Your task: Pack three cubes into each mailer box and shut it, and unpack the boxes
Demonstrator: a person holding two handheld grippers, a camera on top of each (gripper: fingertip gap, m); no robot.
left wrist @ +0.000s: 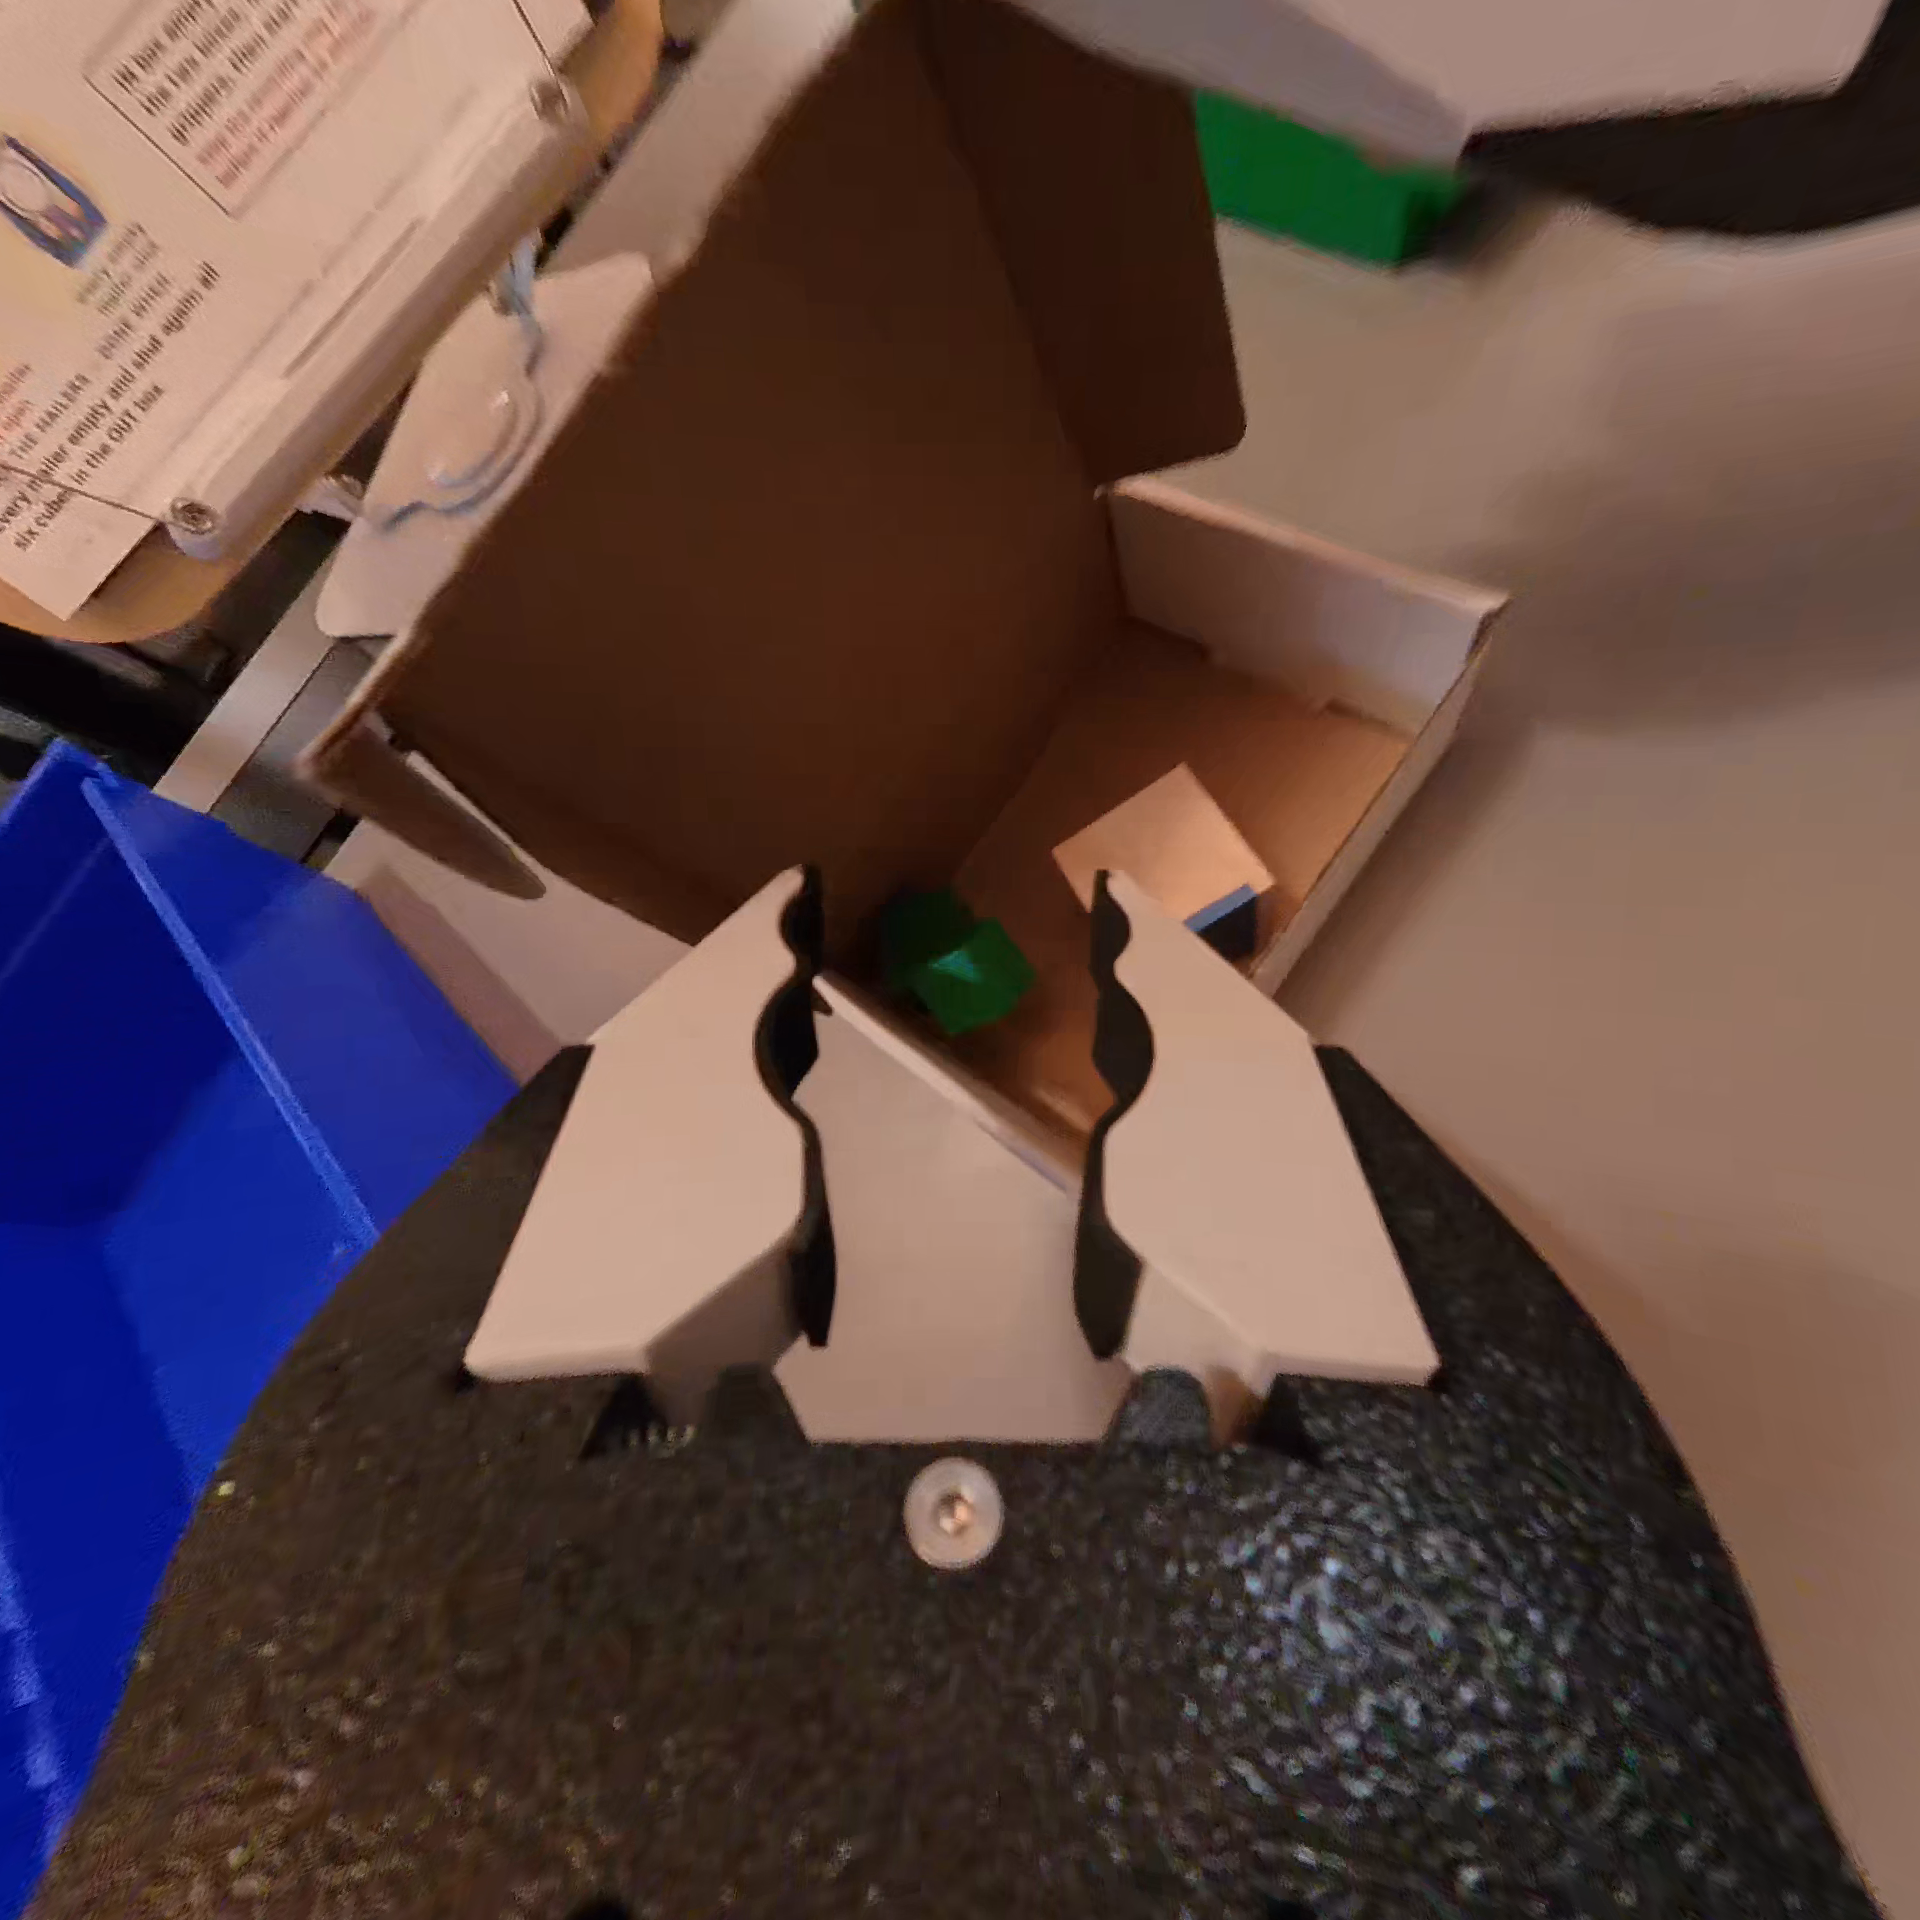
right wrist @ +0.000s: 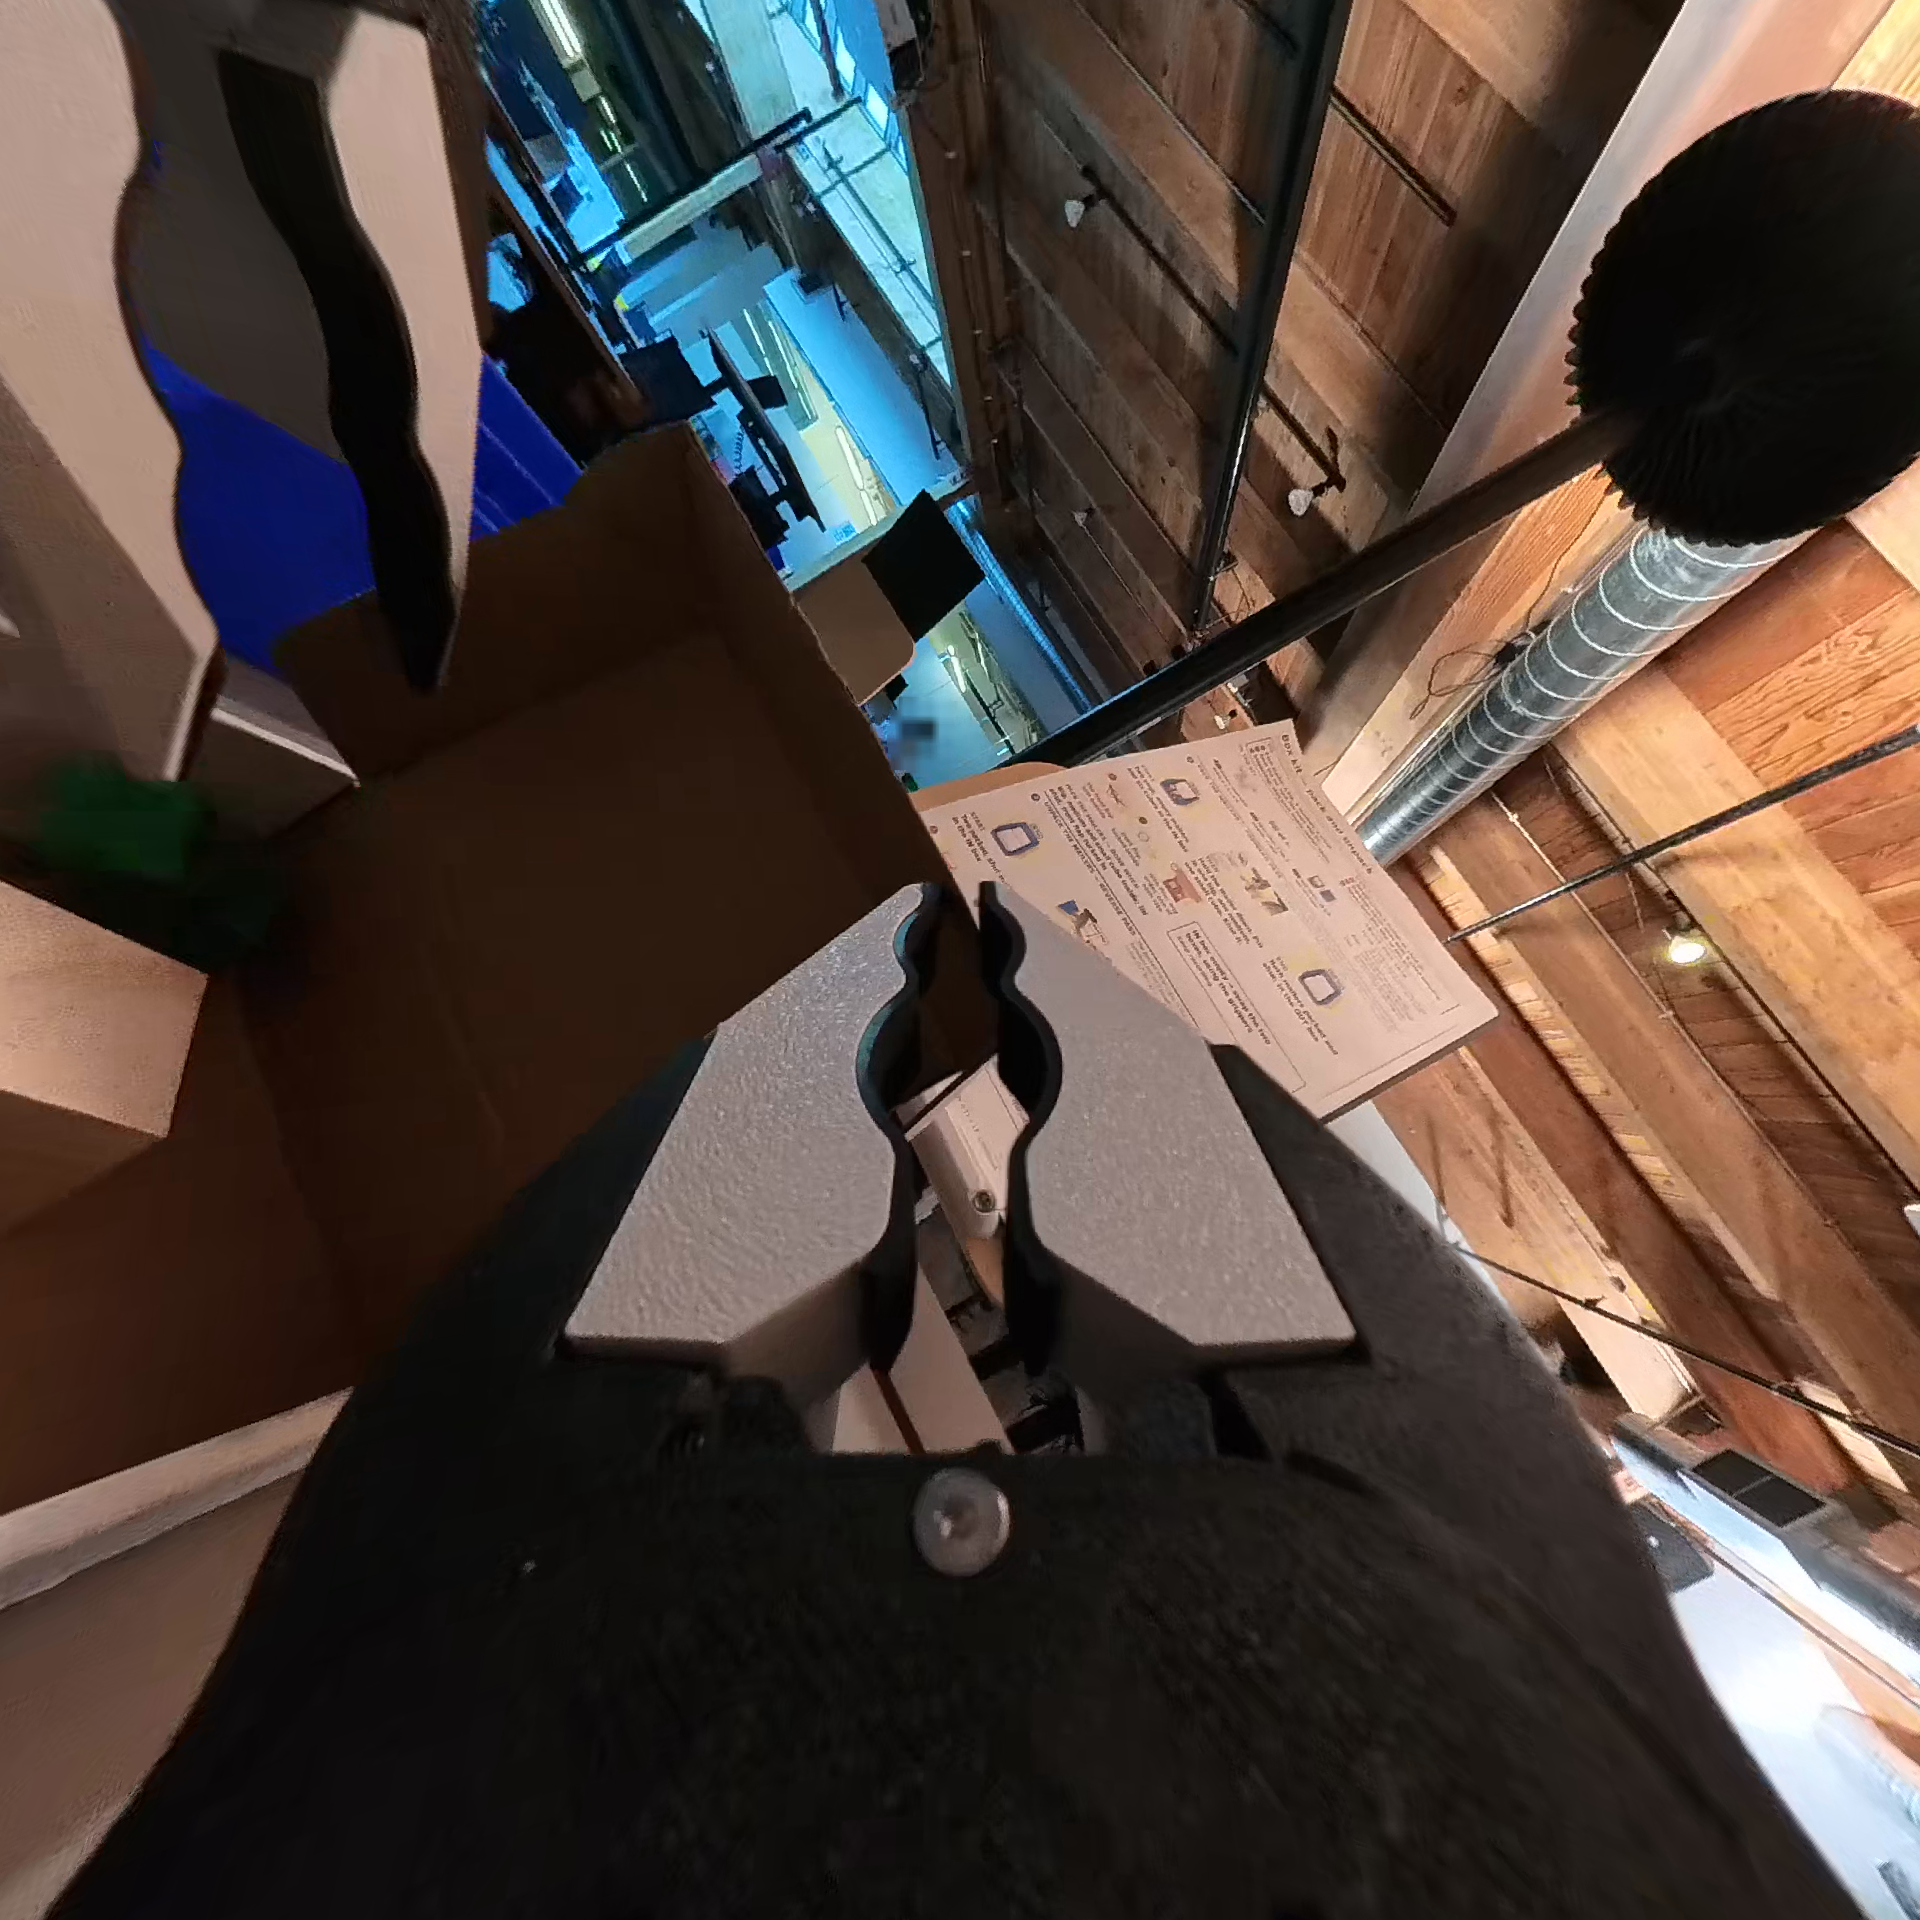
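Cardboard mailer box (left wrist: pixel 1351 665) sat open on the table, its lid (right wrist: pixel 582 852) raised and pinched at the edge by the clenched right gripper (right wrist: pixel 966 914); holding that lid steady looked key to reaching inside cleanly. Left gripper (left wrist: pixel 951 914) hovered over the near wall, fingers apart and empty, above a green cube (left wrist: pixel 961 971) inside.

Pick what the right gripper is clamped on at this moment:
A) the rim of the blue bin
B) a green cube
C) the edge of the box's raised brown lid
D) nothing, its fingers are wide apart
C: in the right wrist view the right gripper pinches the edge of the box lid, its fingers nearly together on the cardboard.
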